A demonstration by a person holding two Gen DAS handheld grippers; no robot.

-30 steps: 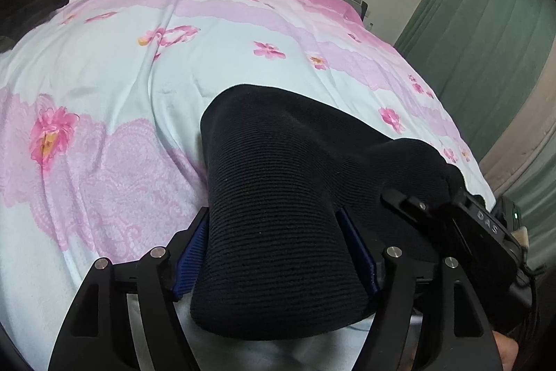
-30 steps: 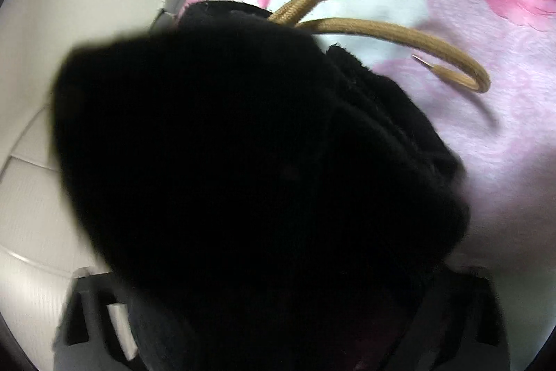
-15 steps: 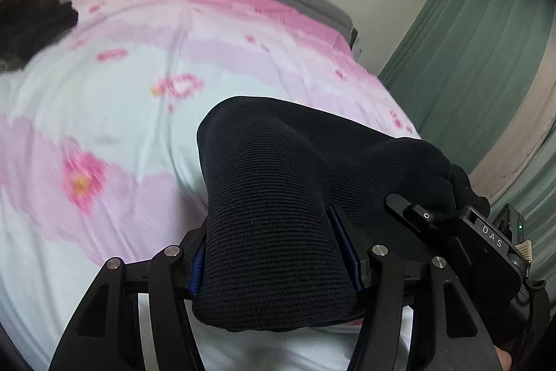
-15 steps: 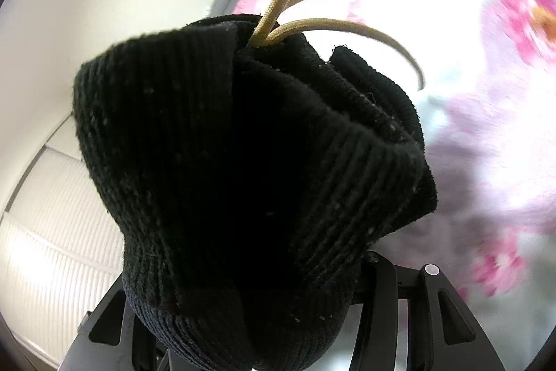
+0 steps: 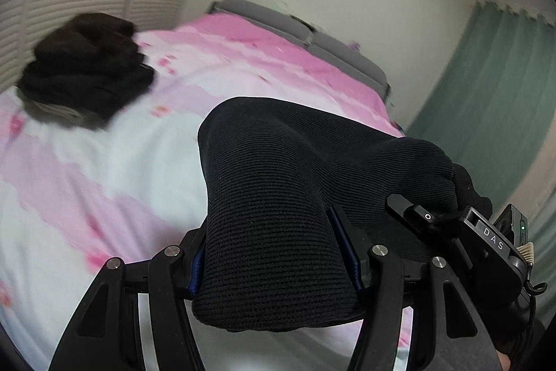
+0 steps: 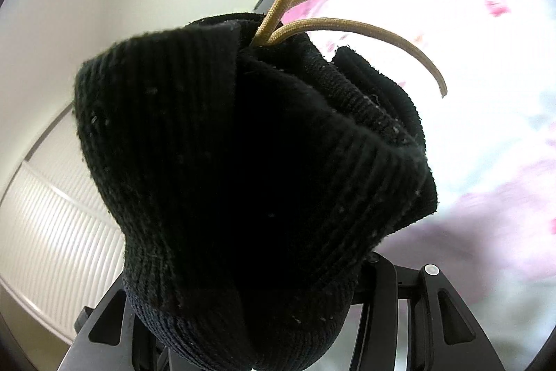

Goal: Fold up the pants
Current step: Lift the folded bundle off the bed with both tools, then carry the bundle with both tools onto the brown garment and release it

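The left tool (image 5: 278, 266) is built of matte black plastic: on each side two curved linkage bars with long slot-shaped cut-outs, each bar capped by a round silver screw head, and dark blue pads (image 5: 349, 252) lining the inner faces of its fingers. Beside it in the left wrist view sits the right tool's black body (image 5: 486, 242), printed "DAS" in white capitals, with a small white ring mark on a black lever, a tiny green light and a thin black cable looping off its edge. The right tool (image 6: 250, 319) shows the same black slotted bars and a silver screw head.
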